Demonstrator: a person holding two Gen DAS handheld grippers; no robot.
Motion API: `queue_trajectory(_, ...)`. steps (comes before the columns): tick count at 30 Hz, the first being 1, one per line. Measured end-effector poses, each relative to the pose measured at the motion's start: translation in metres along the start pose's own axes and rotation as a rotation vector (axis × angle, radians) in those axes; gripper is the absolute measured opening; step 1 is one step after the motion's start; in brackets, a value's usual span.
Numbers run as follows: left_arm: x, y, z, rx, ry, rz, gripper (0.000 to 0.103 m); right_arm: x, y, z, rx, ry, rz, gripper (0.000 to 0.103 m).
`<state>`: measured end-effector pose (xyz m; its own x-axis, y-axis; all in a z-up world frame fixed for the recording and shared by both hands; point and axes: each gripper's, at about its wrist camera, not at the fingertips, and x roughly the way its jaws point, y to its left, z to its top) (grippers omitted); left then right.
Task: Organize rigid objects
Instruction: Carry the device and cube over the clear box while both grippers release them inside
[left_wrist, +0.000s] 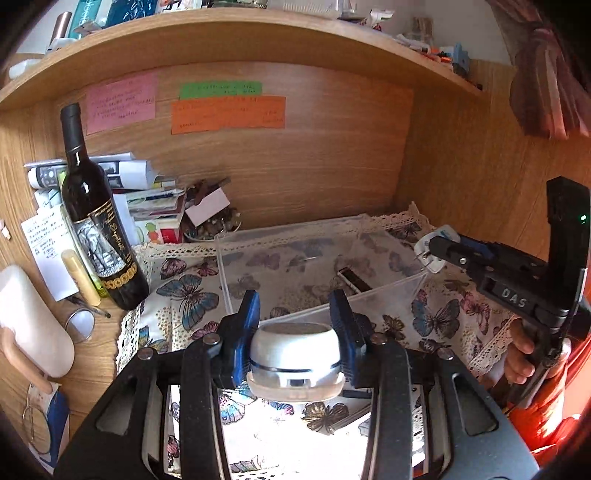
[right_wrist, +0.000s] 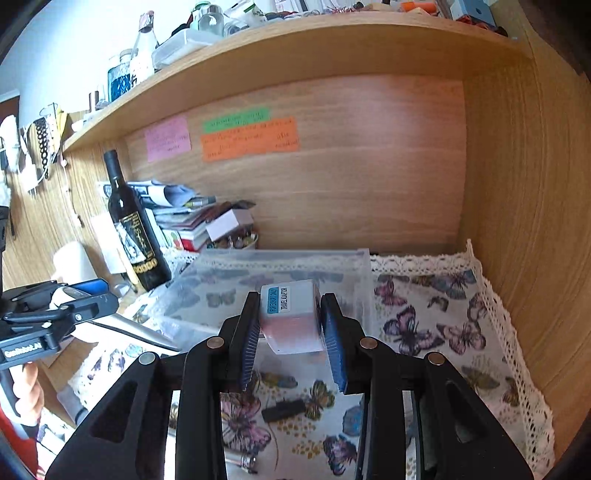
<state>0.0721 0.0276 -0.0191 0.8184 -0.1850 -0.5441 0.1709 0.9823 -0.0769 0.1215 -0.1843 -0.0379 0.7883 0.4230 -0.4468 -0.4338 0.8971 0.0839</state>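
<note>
My left gripper is shut on a round white jar with a silver band, held just in front of a clear plastic box on the butterfly cloth. My right gripper is shut on a white travel adaptor with a blue label, held over the near edge of the same box. The right gripper with the adaptor also shows at the box's right corner in the left wrist view. A small black object lies inside the box.
A dark wine bottle stands at the left, with a pile of papers and a bowl of small items behind. A black stick and a metal cylinder lie on the cloth. Wooden walls enclose the back and right.
</note>
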Motion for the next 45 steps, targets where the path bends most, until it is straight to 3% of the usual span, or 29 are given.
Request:
queue_trajectory(10, -0.013, -0.003, 0.037, 0.026, -0.051, 0.008, 0.039, 0.011, -0.002, 0.016, -0.004, -0.021, 0.012, 0.03)
queue_trajectory(16, 0.007, 0.002, 0.048, 0.021, -0.058, 0.009, 0.039, 0.032, -0.002, 0.018, -0.002, 0.01, 0.019, 0.03)
queue_trajectory(32, 0.093, 0.015, 0.042, -0.005, 0.035, 0.038, 0.039, 0.095, 0.0, 0.009, -0.028, 0.144, 0.035, 0.03)
queue_trajectory(45, 0.135, 0.016, 0.024, 0.003, 0.09, 0.001, 0.039, 0.131, 0.003, -0.001, -0.043, 0.238, 0.024, 0.03)
